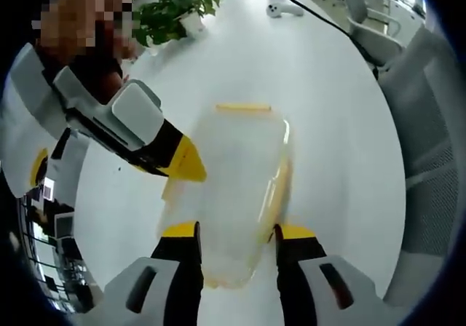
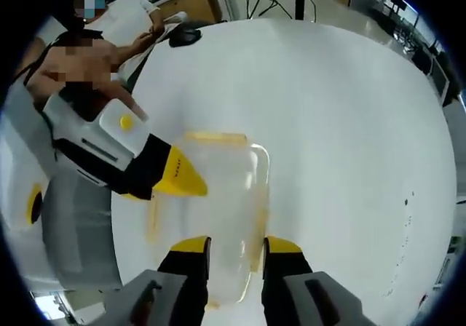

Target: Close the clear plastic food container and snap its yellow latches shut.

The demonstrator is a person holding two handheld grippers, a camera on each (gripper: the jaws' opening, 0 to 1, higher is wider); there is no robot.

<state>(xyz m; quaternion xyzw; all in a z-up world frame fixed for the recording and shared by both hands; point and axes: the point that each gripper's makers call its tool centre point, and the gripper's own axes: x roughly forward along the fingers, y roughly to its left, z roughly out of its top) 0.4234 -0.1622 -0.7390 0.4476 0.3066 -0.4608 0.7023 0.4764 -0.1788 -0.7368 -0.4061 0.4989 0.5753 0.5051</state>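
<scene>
The clear plastic container [image 1: 240, 188] lies flat on the white table, its lid on and blurred. A yellow latch [image 1: 243, 108] shows at its far end, and a yellow rim strip runs down its right side. My left gripper [image 1: 237, 233] stands over the container's near end, jaws partly apart above the lid. The other gripper's yellow tip [image 1: 191, 164] touches the container's left edge. In the right gripper view the container [image 2: 218, 202] has a far yellow latch [image 2: 215, 136]. My right gripper [image 2: 237, 247] hangs over its near end, jaws apart. The other gripper [image 2: 182, 180] touches its left side.
The white round table [image 1: 320, 86] runs far behind the container. A potted green plant [image 1: 171, 9] and a white controller [image 1: 280, 7] stand at its far edge. A grey chair [image 1: 429, 122] is at the right. A person's hand and arm [image 2: 87, 60] hold the other gripper.
</scene>
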